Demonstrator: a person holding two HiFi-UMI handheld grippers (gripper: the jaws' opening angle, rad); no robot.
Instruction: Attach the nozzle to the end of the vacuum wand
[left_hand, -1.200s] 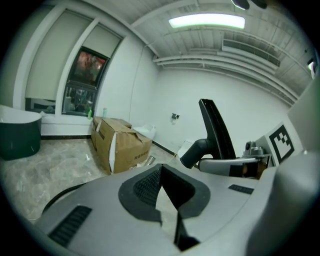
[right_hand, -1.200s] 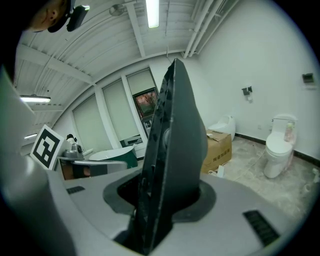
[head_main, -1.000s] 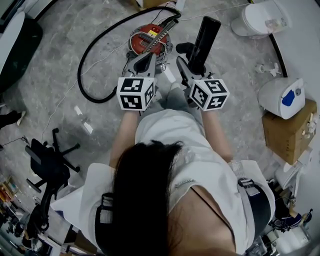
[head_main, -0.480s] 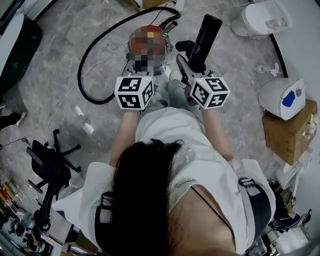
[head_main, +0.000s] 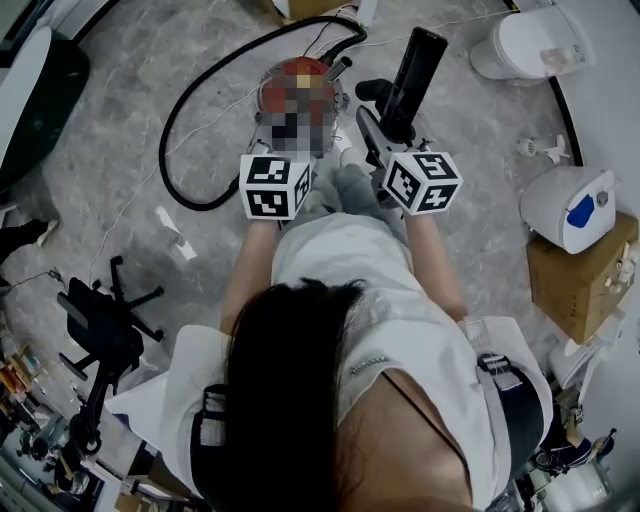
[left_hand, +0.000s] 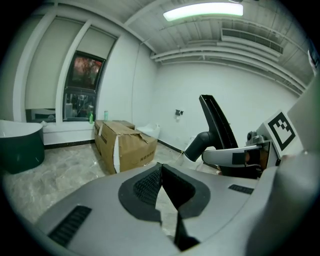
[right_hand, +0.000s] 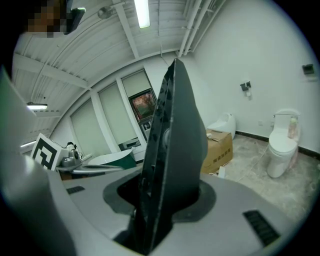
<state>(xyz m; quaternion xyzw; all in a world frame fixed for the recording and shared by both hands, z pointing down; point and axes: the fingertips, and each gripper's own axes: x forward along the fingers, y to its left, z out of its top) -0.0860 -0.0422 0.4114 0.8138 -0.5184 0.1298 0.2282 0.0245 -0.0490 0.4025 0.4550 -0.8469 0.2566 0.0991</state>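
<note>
Nearest to the camera, the person's two forearms reach forward, each one ending in a marker cube (head_main: 274, 186). The left claw (left_hand: 160, 172) is fully closed, its two pads meeting, and it holds nothing. The right claw (right_hand: 165, 197) stands partly open and is clamped on the black nozzle (head_main: 410, 75). The nozzle stands up out of this claw and points away from the person, just right of the left claw and apart from it. Beyond both claws, the red vacuum body (head_main: 300, 70) sits on the grey floor (head_main: 120, 110), with a short metal tube (head_main: 340, 68) at its right edge. The black hose (head_main: 175, 150) makes a wide loop to the left. Farther off are a cardboard carton (left_hand: 120, 145) and a white toilet (head_main: 530, 40).
</note>
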